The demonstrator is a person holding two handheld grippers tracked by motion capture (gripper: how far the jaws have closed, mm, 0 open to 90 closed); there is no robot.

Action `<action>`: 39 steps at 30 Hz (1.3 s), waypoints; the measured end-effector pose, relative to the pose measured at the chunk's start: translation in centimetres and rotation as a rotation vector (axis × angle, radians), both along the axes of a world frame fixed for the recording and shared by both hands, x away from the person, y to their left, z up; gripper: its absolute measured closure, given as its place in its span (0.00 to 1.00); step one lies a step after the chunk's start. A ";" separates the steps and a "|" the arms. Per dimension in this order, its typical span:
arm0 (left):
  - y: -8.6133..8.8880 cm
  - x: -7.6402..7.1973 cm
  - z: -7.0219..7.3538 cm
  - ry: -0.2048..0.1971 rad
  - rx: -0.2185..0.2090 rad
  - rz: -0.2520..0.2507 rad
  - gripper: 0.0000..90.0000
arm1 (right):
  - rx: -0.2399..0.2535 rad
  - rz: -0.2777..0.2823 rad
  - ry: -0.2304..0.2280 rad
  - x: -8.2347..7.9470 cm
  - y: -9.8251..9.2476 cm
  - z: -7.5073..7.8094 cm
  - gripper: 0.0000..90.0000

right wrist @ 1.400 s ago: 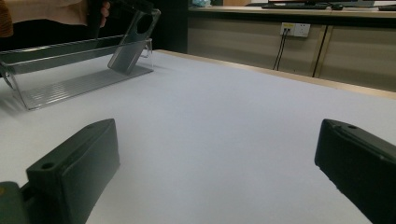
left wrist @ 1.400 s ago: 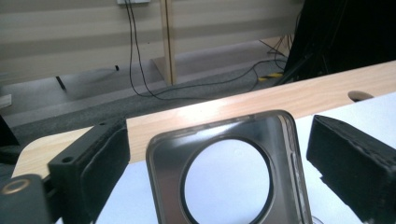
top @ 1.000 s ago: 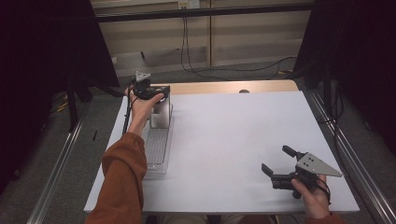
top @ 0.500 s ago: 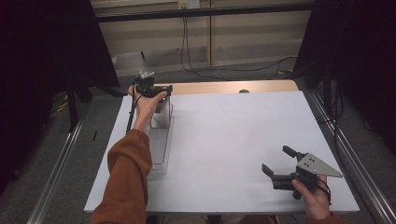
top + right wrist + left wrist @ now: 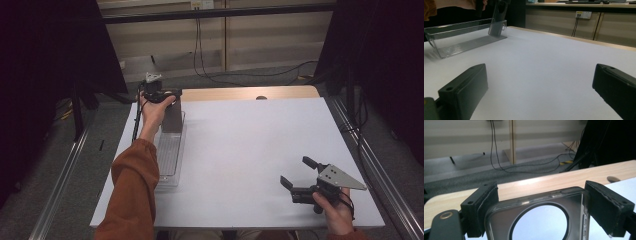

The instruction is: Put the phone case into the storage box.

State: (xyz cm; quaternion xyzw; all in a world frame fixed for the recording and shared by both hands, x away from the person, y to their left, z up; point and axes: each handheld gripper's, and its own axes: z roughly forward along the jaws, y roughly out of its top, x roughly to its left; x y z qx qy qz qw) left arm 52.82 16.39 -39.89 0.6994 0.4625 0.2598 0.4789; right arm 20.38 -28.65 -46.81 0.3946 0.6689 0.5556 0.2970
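At the counter's [image 5: 240,145] far left corner, the left hand-held gripper [image 5: 541,213] clamps a clear phone case [image 5: 536,220] upright at the far end of a clear tray [image 5: 169,150] — the right hand-held gripper [image 5: 299,176] rests near the near right corner, jaws spread wide, holding nothing.

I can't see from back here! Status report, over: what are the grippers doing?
Left gripper shut on clear plastic case with round hole, upright at far end of clear plastic tray. Right gripper open, low over white table. Nothing in the way.
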 end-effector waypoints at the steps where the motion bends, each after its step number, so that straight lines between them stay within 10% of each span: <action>1: 0.1 0.0 0.1 -0.007 0.002 -0.010 0.15 | -0.002 0.001 -0.001 0.0 0.0 0.0 0.00; 21: -0.3 -1.5 1.4 -0.025 0.043 -0.052 0.15 | -0.013 0.013 0.006 0.1 0.1 0.0 0.00; 39: 1.0 -2.8 1.0 -0.024 -0.018 -0.025 0.16 | -0.021 0.019 0.006 0.2 0.2 -0.1 0.00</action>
